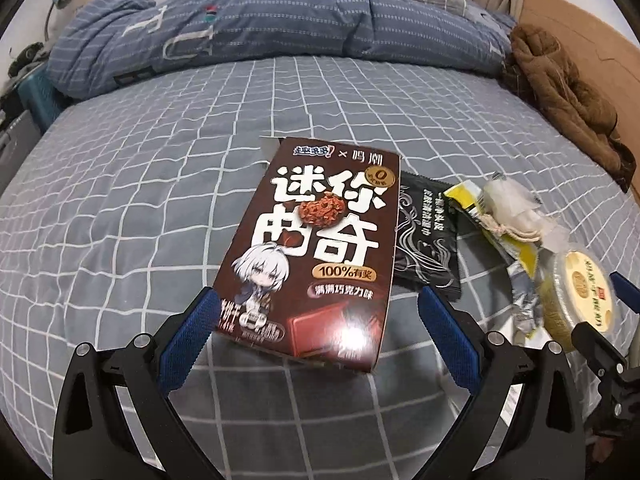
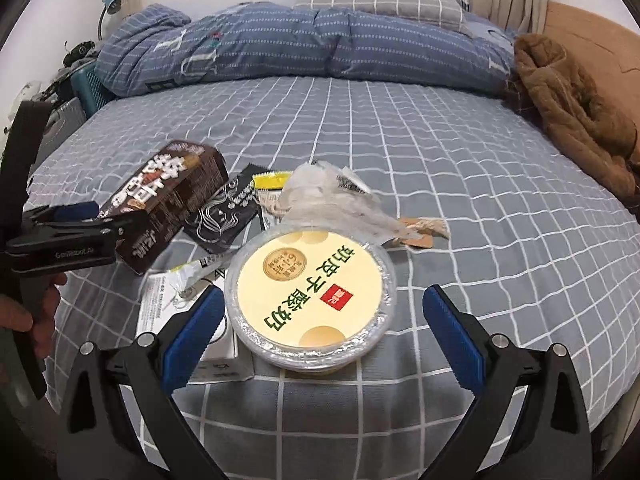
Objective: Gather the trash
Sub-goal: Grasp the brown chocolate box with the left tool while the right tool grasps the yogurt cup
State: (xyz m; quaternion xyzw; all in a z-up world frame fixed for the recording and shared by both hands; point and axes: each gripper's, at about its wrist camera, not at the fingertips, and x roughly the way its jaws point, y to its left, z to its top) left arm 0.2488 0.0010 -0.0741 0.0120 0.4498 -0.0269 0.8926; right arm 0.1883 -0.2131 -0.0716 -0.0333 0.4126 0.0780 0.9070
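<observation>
Left gripper (image 1: 316, 312), fingers spread, straddles the box (image 1: 316, 240), whose long axis runs away from it; right gripper (image 2: 320, 320), fingers spread, brackets the tub (image 2: 310, 294) on the bed (image 2: 460, 168).

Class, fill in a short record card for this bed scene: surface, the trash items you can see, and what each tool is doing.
surface: grey checked bedsheet
left tool: open, fingers either side of the near end of the brown cookie box, which is tilted up off the sheet in the right wrist view
right tool: open, around the round yogurt tub, not gripping it
other trash: black sachet, yellow wrapper, crumpled clear plastic, white leaflet
background: blue quilt, brown coat
</observation>
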